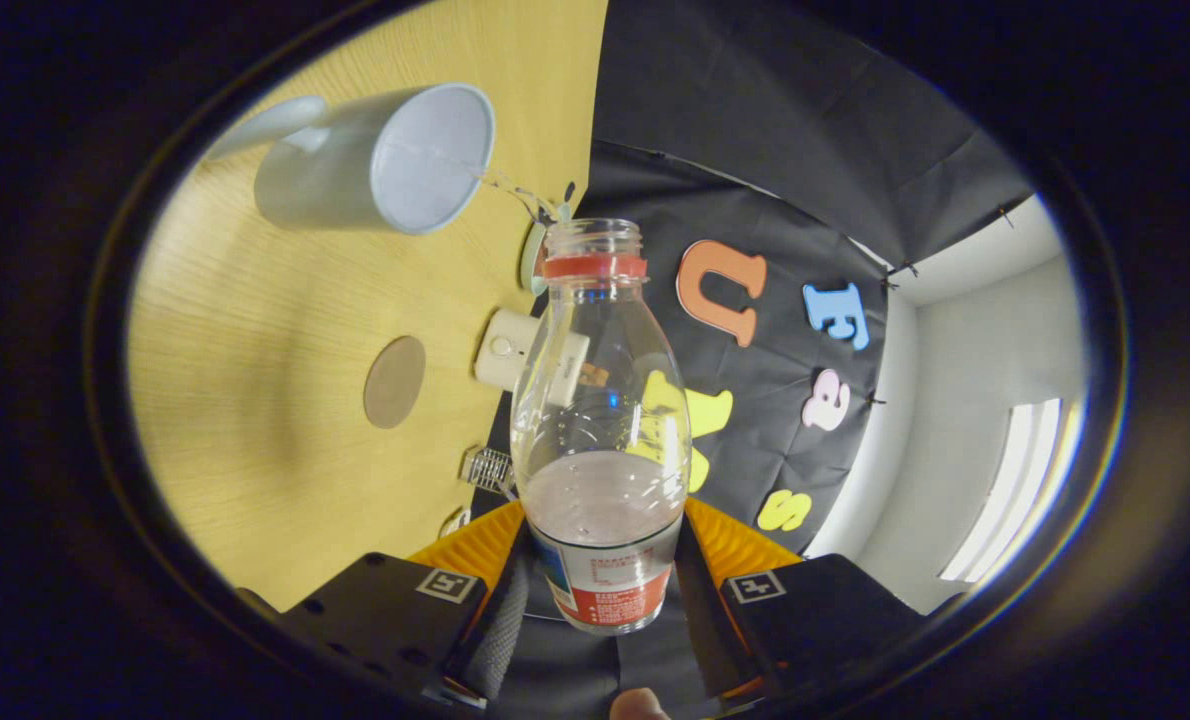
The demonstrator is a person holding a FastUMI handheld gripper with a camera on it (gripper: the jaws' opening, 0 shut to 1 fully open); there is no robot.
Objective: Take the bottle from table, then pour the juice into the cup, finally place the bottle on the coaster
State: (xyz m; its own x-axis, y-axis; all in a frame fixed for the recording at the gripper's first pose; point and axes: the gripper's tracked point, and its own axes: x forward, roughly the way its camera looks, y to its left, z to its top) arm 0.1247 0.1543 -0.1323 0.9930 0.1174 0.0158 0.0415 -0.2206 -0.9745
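My gripper [607,565] is shut on a clear plastic bottle [600,400], both fingers pressing on its labelled lower part. The bottle has no cap; its open mouth with a red ring [595,265] points away from me. Pale juice [600,500] sits in its lower third, by the fingers. The view is rolled, so the wooden table [255,400] stands to the left. A light blue cup [380,160] with a handle stands on it beyond the bottle's mouth, its opening toward the bottle. A thin wet streak runs between its rim and the mouth. The round brown coaster [395,382] lies left of the bottle.
A small white device [505,350] lies between the coaster and the bottle. A pale round object [532,258] sits behind the bottle's neck, and a metal clip [490,468] lies at the table's edge near my left finger. A person's fingertip [640,705] shows below the gripper.
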